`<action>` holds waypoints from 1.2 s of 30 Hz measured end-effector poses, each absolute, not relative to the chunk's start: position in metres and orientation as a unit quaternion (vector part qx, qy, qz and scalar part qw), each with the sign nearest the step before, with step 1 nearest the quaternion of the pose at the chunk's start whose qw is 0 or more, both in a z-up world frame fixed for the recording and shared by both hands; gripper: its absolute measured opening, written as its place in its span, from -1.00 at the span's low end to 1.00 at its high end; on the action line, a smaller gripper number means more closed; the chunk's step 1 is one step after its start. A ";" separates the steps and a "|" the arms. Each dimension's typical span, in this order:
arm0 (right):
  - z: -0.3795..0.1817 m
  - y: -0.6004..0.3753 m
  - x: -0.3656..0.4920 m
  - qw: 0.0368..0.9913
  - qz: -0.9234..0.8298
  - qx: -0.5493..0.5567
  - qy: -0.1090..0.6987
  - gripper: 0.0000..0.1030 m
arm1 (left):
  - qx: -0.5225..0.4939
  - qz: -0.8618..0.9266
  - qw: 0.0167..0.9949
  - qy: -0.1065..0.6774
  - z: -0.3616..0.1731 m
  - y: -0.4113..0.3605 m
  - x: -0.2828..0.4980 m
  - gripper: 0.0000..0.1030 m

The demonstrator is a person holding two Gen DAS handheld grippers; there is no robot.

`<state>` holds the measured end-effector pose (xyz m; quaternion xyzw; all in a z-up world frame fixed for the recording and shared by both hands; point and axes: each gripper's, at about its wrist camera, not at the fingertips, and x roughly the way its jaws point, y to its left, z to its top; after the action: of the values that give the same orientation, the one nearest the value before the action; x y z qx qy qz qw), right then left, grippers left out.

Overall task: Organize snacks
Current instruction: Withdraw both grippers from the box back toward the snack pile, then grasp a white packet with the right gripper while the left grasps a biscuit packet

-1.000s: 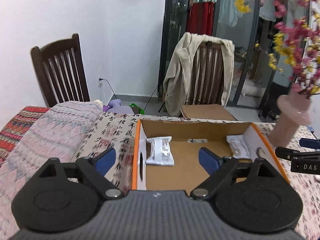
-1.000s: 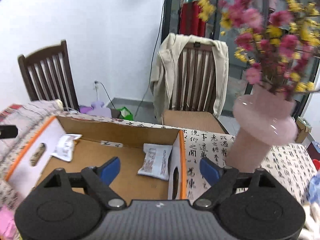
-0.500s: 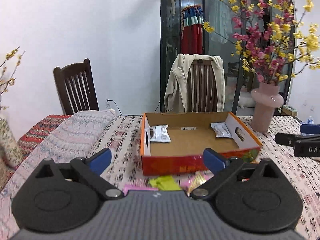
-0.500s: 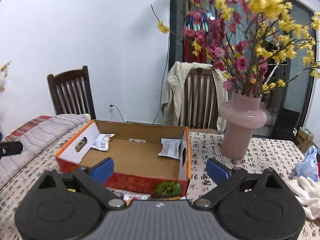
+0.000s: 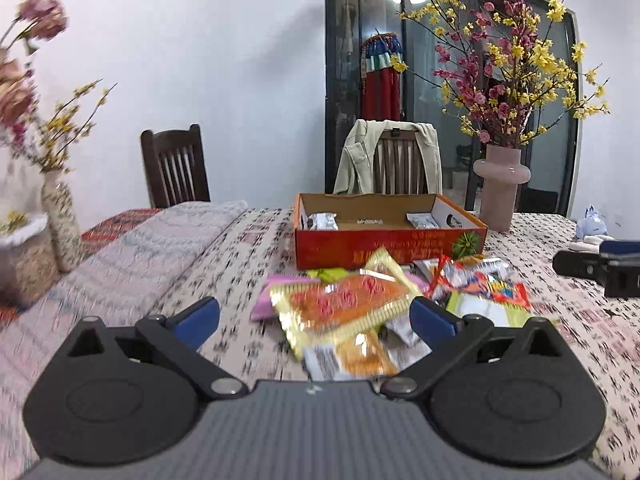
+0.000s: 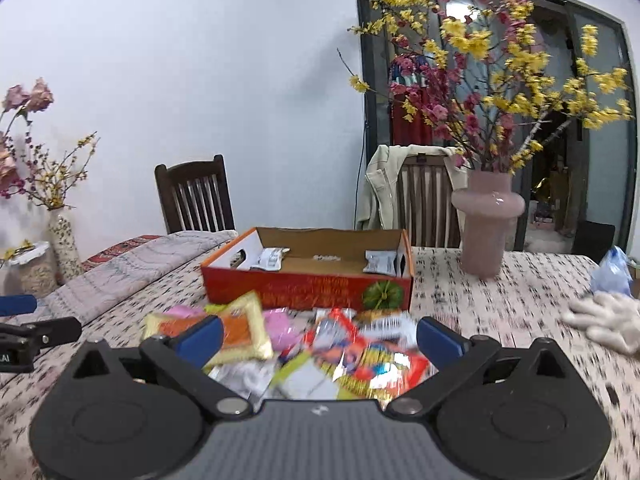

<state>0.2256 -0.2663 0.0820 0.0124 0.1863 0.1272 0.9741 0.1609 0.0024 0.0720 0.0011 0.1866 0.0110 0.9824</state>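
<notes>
Two tools [image 5: 315, 316] [image 6: 319, 335] agape, empty | snack pile [image 5: 360, 308] just beyond | box [image 5: 384, 240] farther

- Snack packets [image 5: 344, 312]: glossy foil and plastic film, crinkled, catching glare.
- Box [image 5: 384, 240]: corrugated cardboard, printed red outside with slight sheen, raw brown matt inside.
- Tablecloth [image 6: 500, 300]: woven cloth, matt, printed characters.
- Quilted blanket [image 5: 132, 248]: soft cloth, matt, stitched texture.
- Pink vase [image 6: 486, 220]: smooth, glossy, glass or glazed ceramic; cannot tell which.
- Chairs [image 6: 196, 196]: dark wood, low satin finish.
- Jacket [image 5: 356, 156]: pale matt cloth.
- Left gripper [image 5: 316, 318]: matt black plastic links, blue smooth pads [image 5: 196, 316], ribbed grey body.
- Right gripper [image 6: 320, 338]: the same.
</notes>
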 end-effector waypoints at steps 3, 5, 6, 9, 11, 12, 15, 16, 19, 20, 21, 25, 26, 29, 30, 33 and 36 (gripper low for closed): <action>0.069 -0.262 0.195 0.976 0.124 0.012 0.178 1.00 | 0.006 0.008 0.982 0.188 0.060 0.000 0.141 1.00; 0.057 -0.260 0.176 0.976 0.125 0.014 0.178 1.00 | 0.019 0.009 0.983 0.183 0.052 -0.001 0.128 1.00; 0.052 -0.258 0.168 0.976 0.126 0.014 0.179 1.00 | 0.025 0.011 0.983 0.182 0.048 -0.002 0.122 1.00; 0.034 -0.253 0.144 0.975 0.129 0.007 0.179 1.00 | 0.025 0.008 0.982 0.187 0.036 0.000 0.110 1.00; 0.024 -0.250 0.132 0.975 0.131 0.006 0.181 1.00 | 0.022 0.002 0.981 0.192 0.030 0.001 0.105 1.00; 0.020 -0.249 0.127 0.974 0.134 0.005 0.182 1.00 | 0.024 0.001 0.981 0.194 0.027 0.001 0.102 1.00; 0.012 -0.244 0.115 0.973 0.136 -0.005 0.187 1.00 | 0.024 -0.003 0.980 0.198 0.021 0.001 0.095 1.00; 0.010 -0.243 0.113 0.972 0.136 -0.007 0.189 1.00 | 0.024 -0.005 0.980 0.199 0.020 0.001 0.093 1.00; 0.005 -0.243 0.104 0.971 0.142 -0.001 0.195 1.00 | 0.025 -0.008 0.979 0.200 0.017 0.000 0.090 1.00; 0.003 -0.243 0.101 0.970 0.144 0.000 0.197 1.00 | 0.025 -0.009 0.979 0.201 0.017 0.000 0.090 1.00; 0.002 -0.242 0.099 0.970 0.144 0.001 0.198 1.00 | 0.025 -0.009 0.979 0.202 0.016 0.000 0.090 1.00; 0.001 -0.242 0.100 0.969 0.141 0.004 0.202 1.00 | 0.027 -0.011 0.978 0.206 0.016 0.000 0.095 1.00; 0.002 -0.242 0.101 0.969 0.140 0.004 0.202 1.00 | 0.026 -0.010 0.978 0.208 0.015 0.000 0.097 1.00; 0.002 -0.240 0.107 0.970 0.129 -0.006 0.204 1.00 | 0.021 -0.011 0.975 0.220 0.013 0.001 0.107 1.00; 0.001 -0.239 0.109 0.970 0.126 -0.010 0.207 1.00 | 0.020 -0.011 0.974 0.223 0.012 0.000 0.110 1.00; 0.000 -0.239 0.118 0.968 0.124 -0.011 0.216 0.95 | 0.020 -0.013 0.972 0.234 0.009 0.001 0.122 1.00; 0.000 -0.239 0.130 0.965 0.129 -0.007 0.229 0.83 | 0.017 -0.016 0.968 0.249 0.006 0.001 0.138 1.00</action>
<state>0.1300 -0.2386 0.0003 -0.0066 0.2286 0.1291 0.9649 0.1380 0.0014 0.0063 0.0171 0.2492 -0.0161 0.9682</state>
